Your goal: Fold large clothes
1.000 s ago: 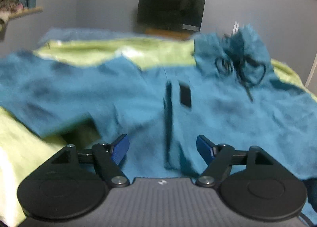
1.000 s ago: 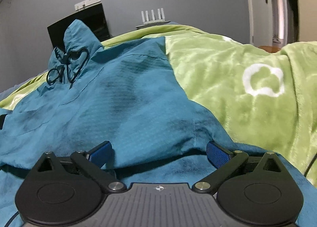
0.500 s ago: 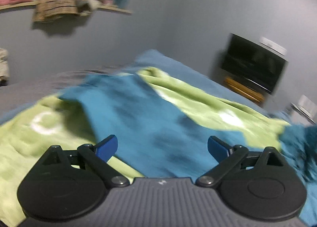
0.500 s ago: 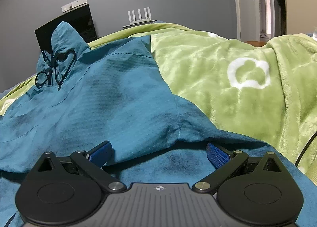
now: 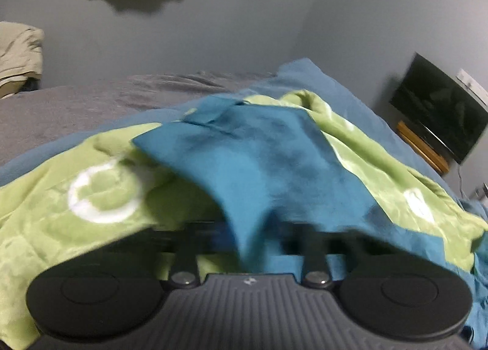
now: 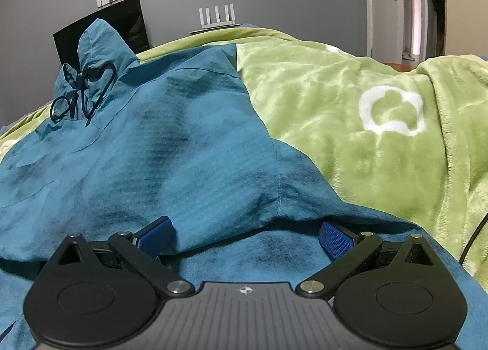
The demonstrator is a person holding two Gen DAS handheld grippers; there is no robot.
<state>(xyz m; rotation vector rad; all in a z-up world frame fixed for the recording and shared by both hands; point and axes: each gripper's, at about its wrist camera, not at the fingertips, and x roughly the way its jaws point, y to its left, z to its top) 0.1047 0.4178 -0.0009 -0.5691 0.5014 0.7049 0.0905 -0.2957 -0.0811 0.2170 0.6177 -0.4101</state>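
Teal jacket [image 6: 158, 148] on green blanket [image 6: 350, 124], left gripper [image 5: 250, 237] closing on its sleeve

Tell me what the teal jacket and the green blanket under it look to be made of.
Teal jacket: probably thin woven synthetic, matte; a fine grid texture shows and it creases sharply. Green blanket: likely plush fleece, softly shiny; its fuzzy nap catches light in rippled patches.
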